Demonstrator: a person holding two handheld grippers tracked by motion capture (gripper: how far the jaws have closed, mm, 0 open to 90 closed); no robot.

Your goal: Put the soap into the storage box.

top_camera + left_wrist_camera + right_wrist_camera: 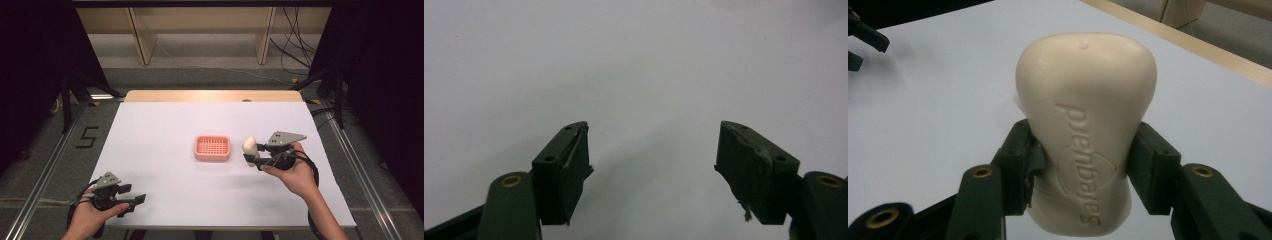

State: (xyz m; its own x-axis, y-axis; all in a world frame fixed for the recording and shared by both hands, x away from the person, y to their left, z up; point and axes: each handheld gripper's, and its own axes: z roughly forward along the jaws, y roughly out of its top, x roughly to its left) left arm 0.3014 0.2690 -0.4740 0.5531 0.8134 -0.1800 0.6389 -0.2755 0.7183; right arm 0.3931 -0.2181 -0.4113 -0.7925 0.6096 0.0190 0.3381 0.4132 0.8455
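A cream bar of soap (249, 148) (1087, 130) stands on end between the jaws of my right gripper (253, 153) (1083, 170), which is shut on its narrow waist. It hangs just right of the pink slotted soap dish (212, 148) in the middle of the white table (165, 125). In the right gripper view both pads (1020, 165) press into the soap, and embossed lettering runs along its face. My left gripper (135, 202) (651, 165) rests near the table's front left edge, open, with bare white surface between its jaws.
The table's wooden far edge (212, 96) borders a grey floor with shelf legs (142, 42) and cables (295, 50). Metal rails (45, 175) run along both sides. The left gripper's tips (863, 37) show at the upper left of the right gripper view.
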